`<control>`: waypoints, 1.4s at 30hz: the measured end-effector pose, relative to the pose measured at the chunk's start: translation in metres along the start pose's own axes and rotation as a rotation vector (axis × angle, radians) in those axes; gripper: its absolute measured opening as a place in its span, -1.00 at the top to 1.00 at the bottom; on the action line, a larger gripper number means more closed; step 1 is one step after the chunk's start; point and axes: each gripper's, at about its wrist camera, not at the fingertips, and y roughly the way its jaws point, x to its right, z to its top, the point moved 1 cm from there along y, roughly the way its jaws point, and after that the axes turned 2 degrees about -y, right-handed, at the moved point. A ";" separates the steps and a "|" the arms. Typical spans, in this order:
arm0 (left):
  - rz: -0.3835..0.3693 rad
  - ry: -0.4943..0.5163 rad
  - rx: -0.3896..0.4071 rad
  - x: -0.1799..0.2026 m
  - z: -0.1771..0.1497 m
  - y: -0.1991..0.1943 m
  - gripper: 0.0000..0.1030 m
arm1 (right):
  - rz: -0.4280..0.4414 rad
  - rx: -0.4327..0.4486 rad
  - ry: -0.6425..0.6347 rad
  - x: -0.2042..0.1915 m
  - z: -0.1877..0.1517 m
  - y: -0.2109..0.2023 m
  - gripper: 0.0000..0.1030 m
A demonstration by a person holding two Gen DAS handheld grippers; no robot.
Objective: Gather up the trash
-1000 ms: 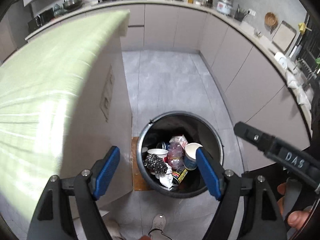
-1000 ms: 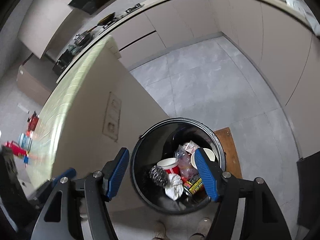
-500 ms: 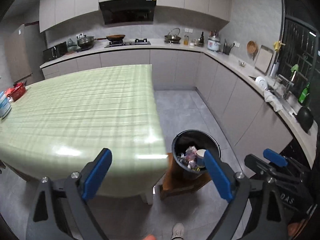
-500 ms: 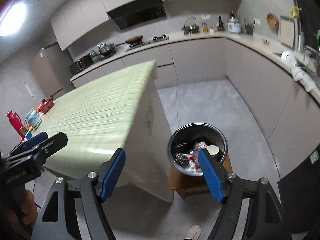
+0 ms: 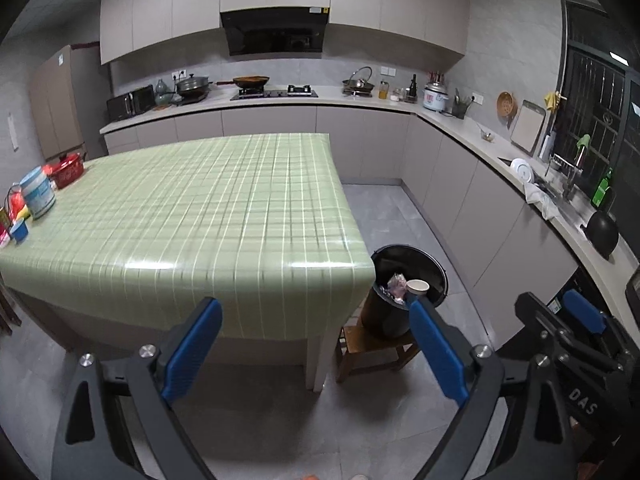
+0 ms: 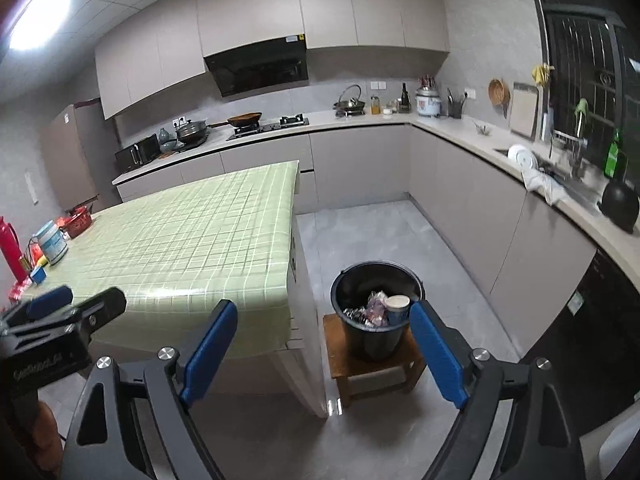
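Observation:
A black trash bin (image 5: 430, 266) (image 6: 376, 336) stands on a low wooden stool (image 6: 372, 376) beside the table's near right corner. It holds several pieces of trash, among them a paper cup (image 6: 397, 304) (image 5: 417, 287) and crumpled wrappers (image 6: 374, 306). My left gripper (image 5: 316, 344) is open and empty, held in the air in front of the table's near edge. My right gripper (image 6: 324, 348) is open and empty, back from the bin. Each gripper shows in the other's view, the right gripper (image 5: 580, 320) at right and the left gripper (image 6: 60, 304) at left.
The table with a green checked cloth (image 5: 192, 216) (image 6: 188, 236) fills the middle left. A tin (image 5: 38, 194), a red pot (image 5: 66, 164) and small items sit at its far left edge. Counters (image 5: 500, 160) line the back and right walls. Grey tiled floor (image 6: 384, 236) lies between.
Both grippers have pulled up and back from right above the bin to a high, level view of the kitchen. The bin is now small and farther off. Both stay open.

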 end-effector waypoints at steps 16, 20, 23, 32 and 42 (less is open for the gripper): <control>0.046 -0.033 -0.001 0.040 -0.026 -0.007 -0.86 | 0.034 -0.015 0.017 0.036 -0.006 -0.004 -0.74; 0.067 -0.033 0.002 0.047 -0.026 -0.006 -0.86 | 0.046 -0.022 0.012 0.042 -0.003 0.000 -0.74; 0.082 -0.034 0.004 0.051 -0.027 -0.007 -0.86 | 0.058 -0.020 0.007 0.045 -0.001 0.002 -0.74; 0.104 -0.042 -0.002 0.056 -0.028 -0.006 -0.86 | 0.087 -0.030 -0.002 0.053 -0.001 0.009 -0.74; 0.115 -0.036 -0.007 0.061 -0.026 -0.003 -0.86 | 0.093 -0.037 -0.006 0.057 0.002 0.013 -0.74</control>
